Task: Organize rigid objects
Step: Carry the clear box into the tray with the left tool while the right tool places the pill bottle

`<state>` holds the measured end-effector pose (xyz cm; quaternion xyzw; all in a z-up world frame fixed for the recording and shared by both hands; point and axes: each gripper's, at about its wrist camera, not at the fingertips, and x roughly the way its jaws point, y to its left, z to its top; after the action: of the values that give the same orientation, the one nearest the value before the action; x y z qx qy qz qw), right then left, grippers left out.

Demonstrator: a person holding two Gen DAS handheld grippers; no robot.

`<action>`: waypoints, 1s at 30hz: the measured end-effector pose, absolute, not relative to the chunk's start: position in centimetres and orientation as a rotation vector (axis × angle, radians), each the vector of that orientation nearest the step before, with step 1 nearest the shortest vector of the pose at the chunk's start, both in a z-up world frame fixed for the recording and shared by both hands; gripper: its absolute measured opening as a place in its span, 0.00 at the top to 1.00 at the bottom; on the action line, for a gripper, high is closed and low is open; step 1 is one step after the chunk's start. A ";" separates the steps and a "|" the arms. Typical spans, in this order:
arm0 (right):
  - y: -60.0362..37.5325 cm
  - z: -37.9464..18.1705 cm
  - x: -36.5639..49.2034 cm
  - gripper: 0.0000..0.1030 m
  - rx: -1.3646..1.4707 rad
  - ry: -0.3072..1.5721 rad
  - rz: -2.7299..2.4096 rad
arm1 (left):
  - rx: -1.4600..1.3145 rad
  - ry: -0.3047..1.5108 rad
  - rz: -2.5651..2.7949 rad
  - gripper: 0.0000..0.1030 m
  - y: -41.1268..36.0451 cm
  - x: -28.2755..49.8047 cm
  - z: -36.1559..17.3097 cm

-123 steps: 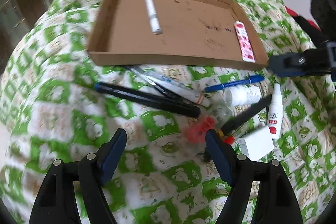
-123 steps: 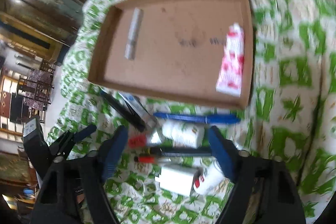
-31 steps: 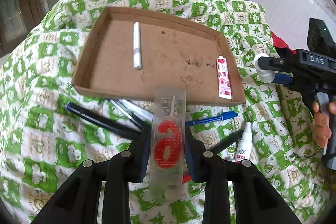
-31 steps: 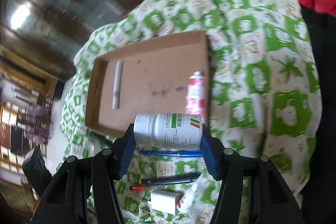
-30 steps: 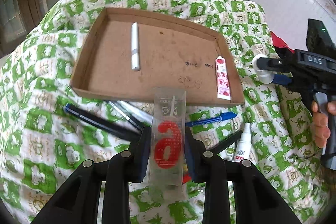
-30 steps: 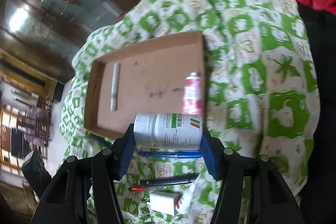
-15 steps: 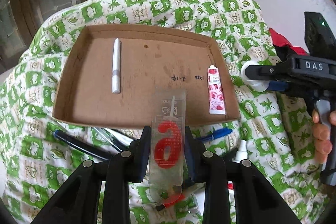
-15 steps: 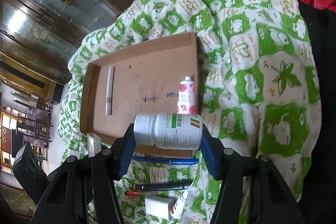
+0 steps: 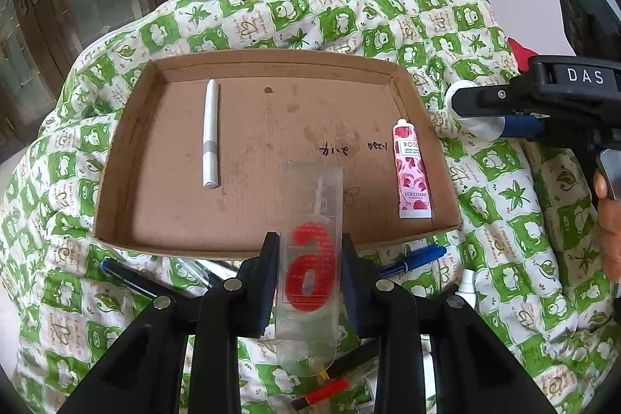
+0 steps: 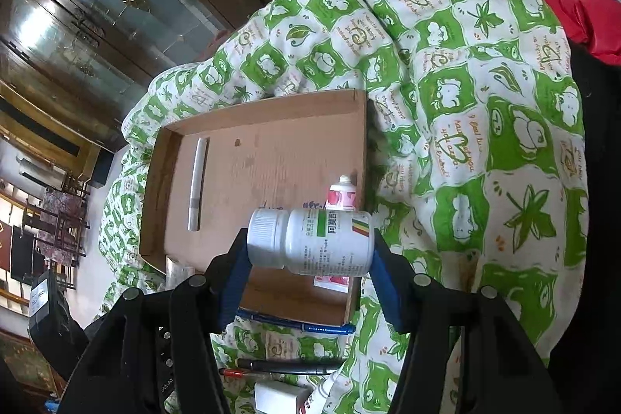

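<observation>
The lower end of a clear flat plastic packet with a red figure (image 9: 310,258) is being hidden behind the left gripper (image 9: 310,272), whose blue pads are being pressed narrowly against its sides above the near rim of the shallow brown cardboard tray (image 9: 128,127). A white cylindrical plastic pill bottle with a ribbed cap (image 10: 310,239) is being held crosswise in the right gripper (image 10: 308,264), and most of the pink rose-printed tube (image 10: 341,198) in the tray is being covered by it. A slim white pen (image 9: 210,132) is lying in the tray. Pens on the green-and-white quilt (image 9: 504,181) are being cut off by the gripper arms.
</observation>
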<state>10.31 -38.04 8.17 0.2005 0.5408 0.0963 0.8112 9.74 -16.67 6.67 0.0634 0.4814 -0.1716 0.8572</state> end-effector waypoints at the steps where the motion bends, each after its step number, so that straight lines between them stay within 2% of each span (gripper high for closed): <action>1: -38.0 8.1 10.3 0.45 0.428 1.156 0.206 | 0.135 1.012 -0.360 0.70 -16.8 9.8 6.6; 16: -34.0 7.8 16.8 0.45 0.367 1.178 0.314 | 0.057 1.058 -0.356 0.70 -18.5 13.0 5.2; 30: -33.5 4.0 18.0 0.45 0.223 1.163 0.418 | 0.129 1.067 -0.407 0.70 -24.1 13.9 1.3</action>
<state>18.05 -33.48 4.02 0.1045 0.5441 0.1954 0.8092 13.86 -24.09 1.30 0.0609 0.5047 -0.1923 0.8394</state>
